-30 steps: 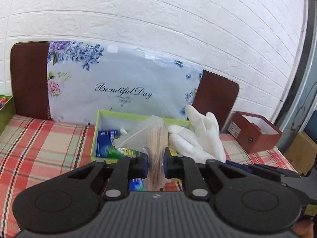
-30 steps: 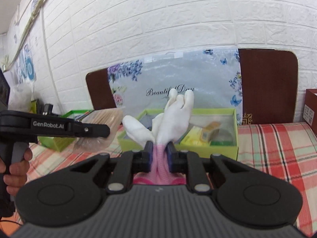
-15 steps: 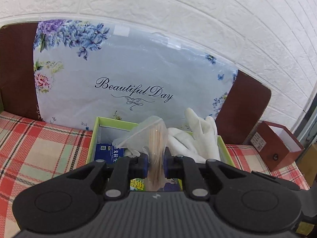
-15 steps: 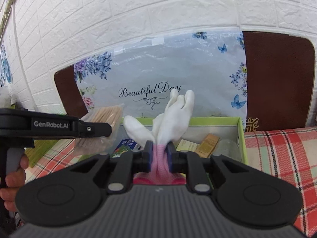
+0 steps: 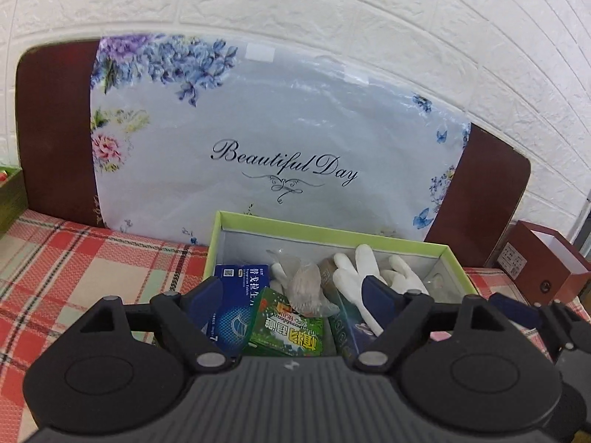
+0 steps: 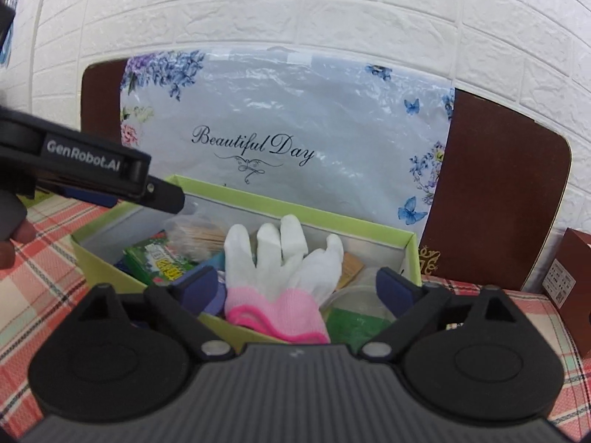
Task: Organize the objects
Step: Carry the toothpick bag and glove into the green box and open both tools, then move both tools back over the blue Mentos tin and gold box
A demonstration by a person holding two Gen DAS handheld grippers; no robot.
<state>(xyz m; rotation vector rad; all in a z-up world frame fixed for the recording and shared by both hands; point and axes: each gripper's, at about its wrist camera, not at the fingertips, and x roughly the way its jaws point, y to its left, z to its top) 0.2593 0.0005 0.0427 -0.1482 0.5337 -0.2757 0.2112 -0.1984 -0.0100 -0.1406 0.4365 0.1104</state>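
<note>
Red-and-green plaid tablecloth (image 5: 85,269) is covering the table, white brick-pattern wall (image 5: 369,18) standing behind. A floral "Beautiful Day" bag (image 5: 280,140) is leaning on a dark brown board (image 5: 55,129). Green box (image 5: 325,227) is sitting in front of it; a maroon box (image 5: 535,262) is sitting at right. Left gripper (image 5: 291,295) has just been opening, now wide, toothpick bag (image 5: 306,288) lying loose in the box. Right gripper (image 6: 295,288) has just been opening too, wide, white glove (image 6: 280,258) resting in the box, unpinched.
</note>
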